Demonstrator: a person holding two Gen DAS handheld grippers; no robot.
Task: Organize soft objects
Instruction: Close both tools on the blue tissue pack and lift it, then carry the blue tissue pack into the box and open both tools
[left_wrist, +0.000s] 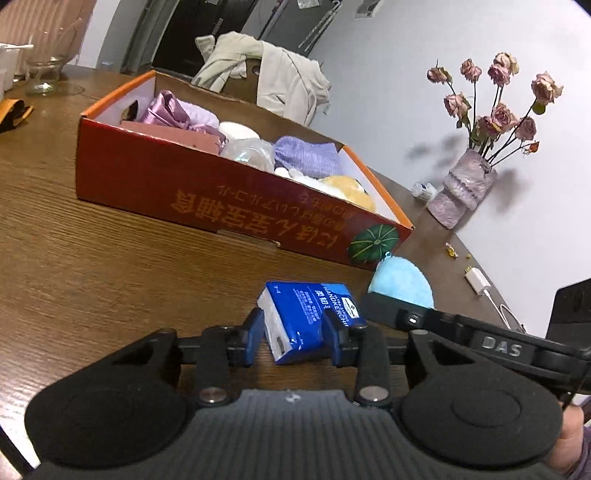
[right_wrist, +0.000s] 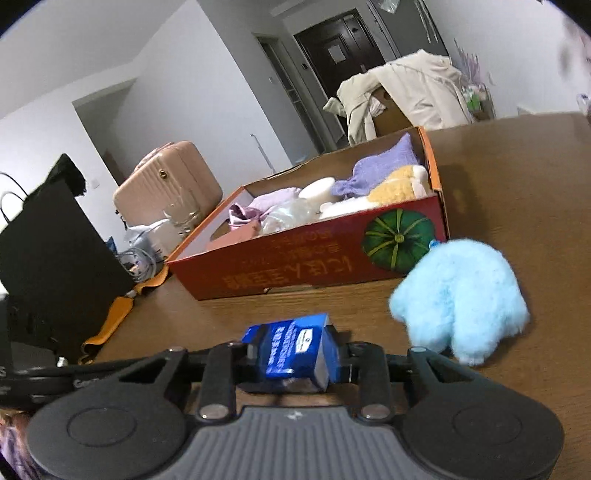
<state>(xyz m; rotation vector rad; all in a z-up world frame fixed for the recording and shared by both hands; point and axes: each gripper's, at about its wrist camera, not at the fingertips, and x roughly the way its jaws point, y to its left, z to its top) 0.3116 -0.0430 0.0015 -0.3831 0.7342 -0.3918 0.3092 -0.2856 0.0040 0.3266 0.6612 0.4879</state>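
Brown wooden table (left_wrist: 92, 236) with visible grain and a soft sheen. Red printed cardboard box (left_wrist: 207, 192), matt, white inside, holding shiny purple satin cloth (left_wrist: 166, 109), ribbed lilac knit (left_wrist: 306, 157) and yellow plush (left_wrist: 351, 188). Glossy blue plastic wrap on the tissue pack (left_wrist: 306, 317), creased and catching light. Fluffy pale blue plush toy (right_wrist: 461, 295) on the right. Matt black plastic on both grippers, with blue pads and small metal pins. Far right, rough mottled vase (left_wrist: 461, 188) with dried roses.

My left gripper (left_wrist: 293, 338) clamps blue tissue pack (left_wrist: 308, 317) over wooden table (left_wrist: 92, 258). Red box (left_wrist: 207, 195) of soft things beyond; blue plush (left_wrist: 402, 282) right.
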